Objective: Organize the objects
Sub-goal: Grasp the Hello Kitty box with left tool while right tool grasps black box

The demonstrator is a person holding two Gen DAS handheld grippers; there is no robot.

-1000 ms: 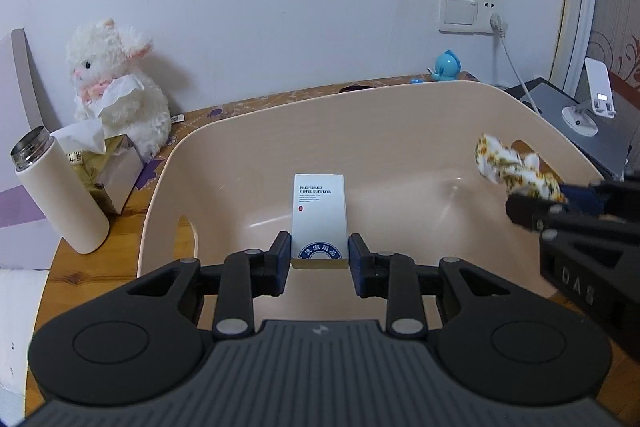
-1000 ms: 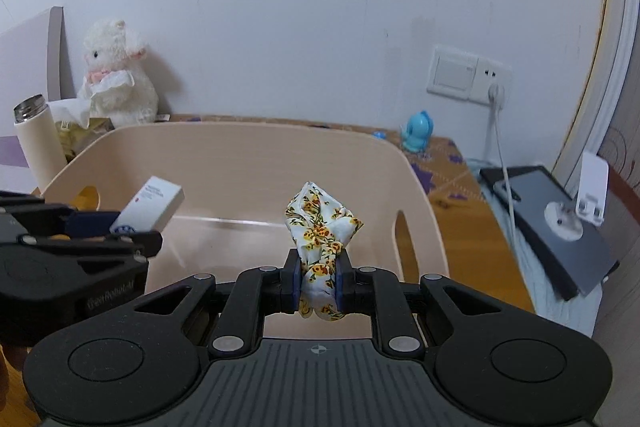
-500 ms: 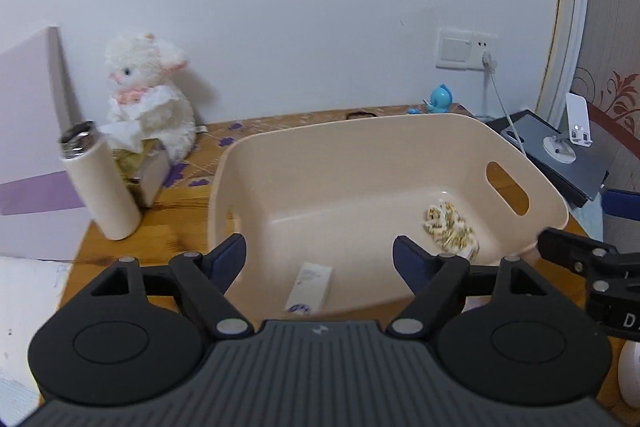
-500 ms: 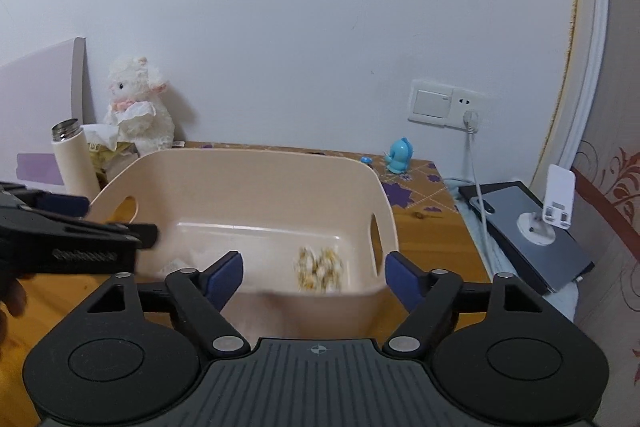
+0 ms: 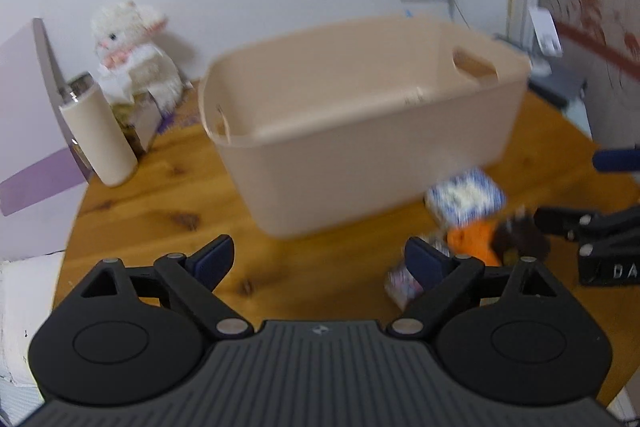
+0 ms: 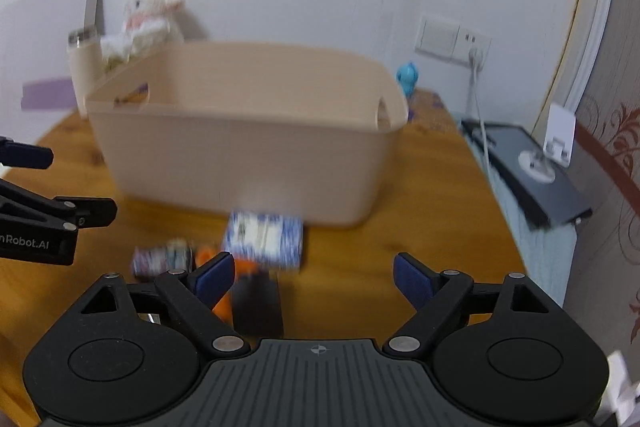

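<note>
A beige plastic basket (image 5: 360,131) stands on the wooden table (image 5: 160,211); it also shows in the right wrist view (image 6: 248,147). In front of it lie a blue-and-white patterned packet (image 5: 464,197) (image 6: 264,241), an orange object (image 5: 472,243) (image 6: 218,259), a dark object (image 6: 256,303) and a small patterned packet (image 5: 400,281) (image 6: 162,259). My left gripper (image 5: 320,261) is open and empty, low over the table. My right gripper (image 6: 314,277) is open and empty above the loose items. Both views are blurred. The basket's inside is hidden.
A white plush lamb (image 5: 132,59), a cream thermos (image 5: 98,135) and a tissue box (image 5: 138,119) stand at the back left. A blue figurine (image 6: 408,77), a wall socket with cable (image 6: 474,55) and a dark tablet with stand (image 6: 536,167) are at the right.
Both grippers let go of the white box and the floral cloth into the basket, opened wide, then pulled back and dropped low in front of it, over the loose items.
</note>
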